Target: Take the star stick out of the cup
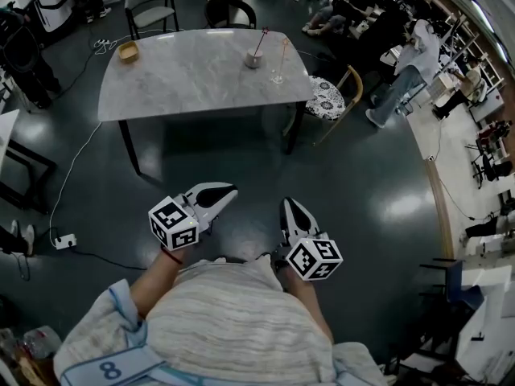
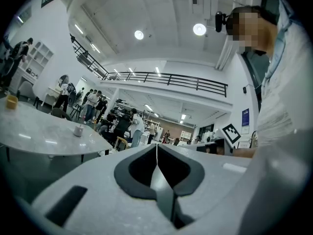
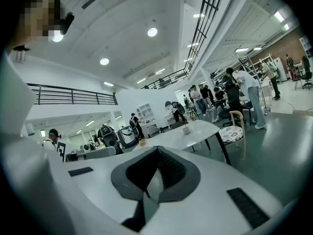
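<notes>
While left gripper [image 1: 228, 190] closed, cube [image 1: 174, 223] bears square markers.

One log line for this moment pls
phase: not started | left claw: shut, empty | right claw: shut, empty | star stick: in cup on table

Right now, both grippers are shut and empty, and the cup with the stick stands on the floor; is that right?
Not quite: the head view shows the cup with the stick on the table, not the floor. Left gripper and right gripper are indeed shut and empty.
</notes>
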Motion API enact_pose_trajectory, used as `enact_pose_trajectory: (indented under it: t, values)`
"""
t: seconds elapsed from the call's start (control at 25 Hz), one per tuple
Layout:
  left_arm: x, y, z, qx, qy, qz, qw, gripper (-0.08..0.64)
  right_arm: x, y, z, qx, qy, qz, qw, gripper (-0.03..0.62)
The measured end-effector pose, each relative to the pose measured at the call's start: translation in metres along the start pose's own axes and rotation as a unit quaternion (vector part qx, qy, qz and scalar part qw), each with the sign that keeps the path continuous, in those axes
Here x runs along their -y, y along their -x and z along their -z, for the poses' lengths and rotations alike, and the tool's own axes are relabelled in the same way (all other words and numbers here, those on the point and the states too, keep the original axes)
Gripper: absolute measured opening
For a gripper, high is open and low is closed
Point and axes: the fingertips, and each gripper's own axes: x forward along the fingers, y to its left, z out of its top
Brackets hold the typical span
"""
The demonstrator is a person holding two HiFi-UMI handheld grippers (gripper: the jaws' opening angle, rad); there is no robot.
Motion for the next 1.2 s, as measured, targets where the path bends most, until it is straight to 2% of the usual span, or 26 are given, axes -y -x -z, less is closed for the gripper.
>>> enact_pose_trajectory:
  t: [0.28,0.44,0.68,0.84,1.2]
  values:
    - [-0.005,-0.006,-0.002,0.001,0.002,0.001,1.0000,0.018,0.006,-0.007,-0.002,0.000,-0.005,0.001,1.000,0.008]
    - [-0.011,-0.005,-0.004,0.002,0.004,-0.004,1.0000,0.018,0.007,-0.012,-0.002,-0.009,0.010,0.004,1.000,0.009]
    - [-0.014,-0.001,-0.004,0.008,0.007,-0.009,0.9999,0.018,0.000,-0.016,-0.004,0.008,-0.023,-0.029,0.999,0.009]
    - [-0.017,-0.002,-0.001,0.008,0.014,-0.012,0.9998,0.018,-0.001,-0.019,-0.001,0.001,-0.020,-0.031,0.999,0.009]
    - [-0.033,-0.036,0.003,-0.003,0.020,-0.010,0.9998,0.018,0.040,-0.043,-0.008,-0.001,-0.047,-0.027,0.999,0.009]
